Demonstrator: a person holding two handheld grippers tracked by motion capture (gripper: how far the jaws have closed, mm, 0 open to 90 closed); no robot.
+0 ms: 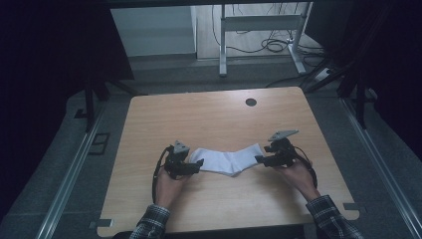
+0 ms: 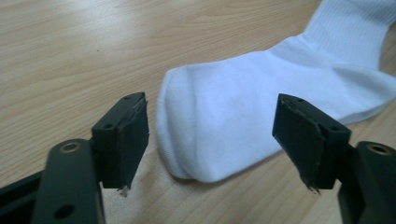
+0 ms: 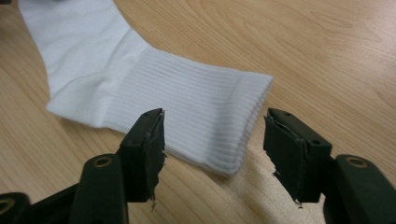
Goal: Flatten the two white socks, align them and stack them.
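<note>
A white sock (image 1: 228, 160) lies flat on the wooden table (image 1: 214, 119), toe to the left and ribbed cuff to the right. My left gripper (image 1: 199, 165) sits at the toe end, open; in the left gripper view the toe (image 2: 205, 130) lies between the jaws and the pads (image 2: 133, 140) stand clear of it. My right gripper (image 1: 259, 159) is at the cuff, also open; in the right gripper view the cuff's corner (image 3: 219, 121) lies between the jaws, untouched by the pads (image 3: 287, 154). Both grippers (image 2: 212, 140) (image 3: 215, 149) rest low over the table.
A dark round hole (image 1: 251, 102) marks the table's far side. Beyond the table stand a metal desk frame (image 1: 259, 30) and loose cables (image 1: 278, 45) on the floor. Aluminium rails (image 1: 74, 164) run along both sides of the table.
</note>
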